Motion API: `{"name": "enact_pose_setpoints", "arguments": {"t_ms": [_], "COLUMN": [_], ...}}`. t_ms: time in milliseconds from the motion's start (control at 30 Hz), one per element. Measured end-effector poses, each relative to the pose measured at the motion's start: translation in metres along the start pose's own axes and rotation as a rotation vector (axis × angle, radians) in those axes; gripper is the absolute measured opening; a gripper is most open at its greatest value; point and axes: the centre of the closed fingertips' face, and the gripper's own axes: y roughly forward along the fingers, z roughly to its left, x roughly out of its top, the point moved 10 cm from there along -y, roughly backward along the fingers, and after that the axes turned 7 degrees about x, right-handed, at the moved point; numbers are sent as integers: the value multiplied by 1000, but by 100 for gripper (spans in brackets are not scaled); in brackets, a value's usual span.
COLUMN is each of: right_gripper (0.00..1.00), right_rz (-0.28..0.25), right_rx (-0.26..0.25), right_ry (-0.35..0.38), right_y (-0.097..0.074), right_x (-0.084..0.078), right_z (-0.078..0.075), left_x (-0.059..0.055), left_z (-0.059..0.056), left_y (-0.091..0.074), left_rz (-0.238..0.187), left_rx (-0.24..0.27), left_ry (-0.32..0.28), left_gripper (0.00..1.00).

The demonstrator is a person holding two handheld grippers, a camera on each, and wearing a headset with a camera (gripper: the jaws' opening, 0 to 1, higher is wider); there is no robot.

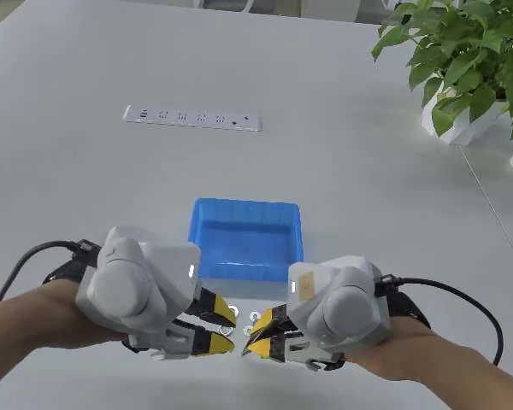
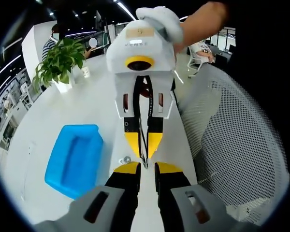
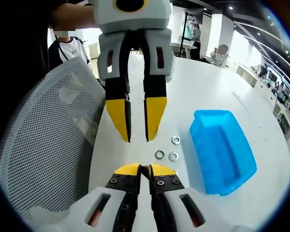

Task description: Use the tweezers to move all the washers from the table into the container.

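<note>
The right hand-held gripper [image 2: 145, 157], reaching down from the top of the left gripper view, has its yellow-tipped jaws pressed together on thin silver tweezers [image 2: 143, 142], whose points end close beside one of the washers [image 2: 127, 159]. The left hand-held gripper [image 3: 138, 139], at top centre of the right gripper view, keeps a narrow gap between its jaws and grips nothing. In that frame three washers lie loose on the white tabletop [image 1: 342, 171] just right of centre, between the jaw tips and the blue container [image 3: 222, 150], none inside it. In the head view both sit at bottom centre, tips facing, the container just above them, a power strip [image 1: 192, 118] upper left, a potted plant [image 1: 470, 60] upper right
</note>
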Motion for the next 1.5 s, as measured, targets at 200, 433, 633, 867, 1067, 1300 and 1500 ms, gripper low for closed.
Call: {"name": "enact_pose_setpoints", "arguments": {"t_ms": [200,433,633,867,1067,1300,1500], "right_gripper": [8,8,7,7,8,8,8], "right_rz": [3,-39,-71,-91,-70,-54,-57], "right_rx": [-4,-11,4,9,26,35,25], "right_ry": [-2,8,3,0,-15,-34,-41], "right_y": [0,-5,-9,-9,-8,-7,-8], "right_x": [1,7,9,10,11,11,13], "right_z": [0,0,3,4,5,6,6], "left_x": [-18,-24,-24,-21,-21,-21,-20], "left_z": [-4,-5,-6,-8,-10,-11,-8], "left_y": [22,33,33,31,31,31,31], "left_rz": [13,-12,-25,-37,-26,-19,-21], "left_rx": [40,85,85,75,72,70,72], "left_ry": [-33,-73,-70,-58,-39,-39,-50], "left_gripper": [16,16,15,11,10,9,9]}}
